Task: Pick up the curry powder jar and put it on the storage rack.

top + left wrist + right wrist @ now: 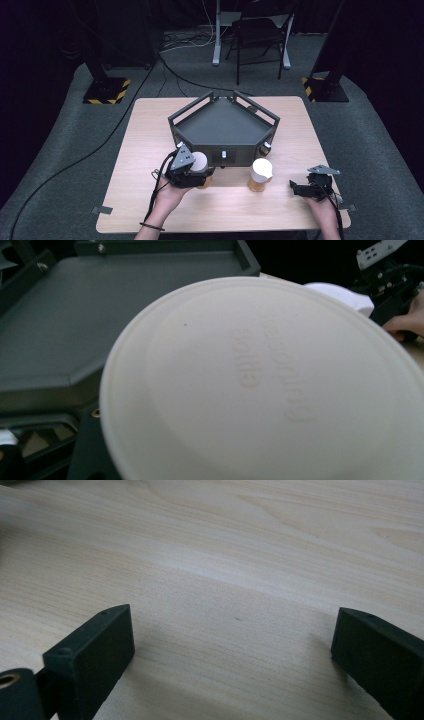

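My left gripper [201, 174] is shut on a small amber bottle with a round white lid [199, 162], held just off the table in front of the dark grey five-sided tray [222, 146]. In the left gripper view the lid [260, 385] is very close and hides the jaws, with the tray floor [75, 330] behind it. A second amber bottle with a white lid [261, 175] stands on the table to the right, also seen as the bottle's white top [345, 295]. My right gripper [298, 188] rests near the front right of the table. Its jaws [232, 630] stand open over bare wood.
The tray takes up the middle of the wooden table [150, 130] and has a raised rail around its rim. Beyond the table are a chair [260, 35], floor cables and two stands with striped bases [106, 91]. The right hand and gripper [392, 287] lie past the second bottle.
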`<state>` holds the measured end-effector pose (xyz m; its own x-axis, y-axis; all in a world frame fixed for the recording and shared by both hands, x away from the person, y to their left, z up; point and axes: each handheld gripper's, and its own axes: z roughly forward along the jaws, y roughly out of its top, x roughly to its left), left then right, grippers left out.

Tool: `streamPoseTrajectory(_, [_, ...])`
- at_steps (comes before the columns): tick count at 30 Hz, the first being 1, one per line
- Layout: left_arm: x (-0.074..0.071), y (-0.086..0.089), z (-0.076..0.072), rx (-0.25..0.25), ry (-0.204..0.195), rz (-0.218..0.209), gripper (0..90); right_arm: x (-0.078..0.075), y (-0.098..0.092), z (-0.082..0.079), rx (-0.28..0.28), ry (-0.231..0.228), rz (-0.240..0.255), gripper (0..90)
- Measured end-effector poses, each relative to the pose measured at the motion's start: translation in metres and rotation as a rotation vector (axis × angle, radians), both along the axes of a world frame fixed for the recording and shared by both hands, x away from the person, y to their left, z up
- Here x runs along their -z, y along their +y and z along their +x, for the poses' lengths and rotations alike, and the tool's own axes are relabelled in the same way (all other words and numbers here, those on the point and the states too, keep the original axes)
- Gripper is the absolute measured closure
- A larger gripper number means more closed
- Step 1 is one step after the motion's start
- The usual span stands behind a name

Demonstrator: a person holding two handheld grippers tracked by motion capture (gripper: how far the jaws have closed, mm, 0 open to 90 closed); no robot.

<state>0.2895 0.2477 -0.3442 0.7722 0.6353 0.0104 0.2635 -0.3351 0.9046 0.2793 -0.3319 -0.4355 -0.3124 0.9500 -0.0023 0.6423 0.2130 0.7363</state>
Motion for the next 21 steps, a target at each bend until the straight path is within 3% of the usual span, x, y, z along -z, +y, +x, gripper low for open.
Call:
streamPoseTrajectory(7, [-0.025,0.0,0.013,-0.011,-0.01,-0.006,35.4,0.0,0.0,0.0,0.0,0.0,0.0,2.9])
streamPoseTrajectory(11, [-0.044,0.0,0.029,-0.012,-0.001,0.002,35.4,0.0,0.0,0.0,0.0,0.0,0.0,2.9])
streamPoseTrajectory(21, [-0.069,-0.01,0.054,-0.027,-0.009,0.034,35.4,0.0,0.0,0.0,0.002,0.0,-0.001,2.7])
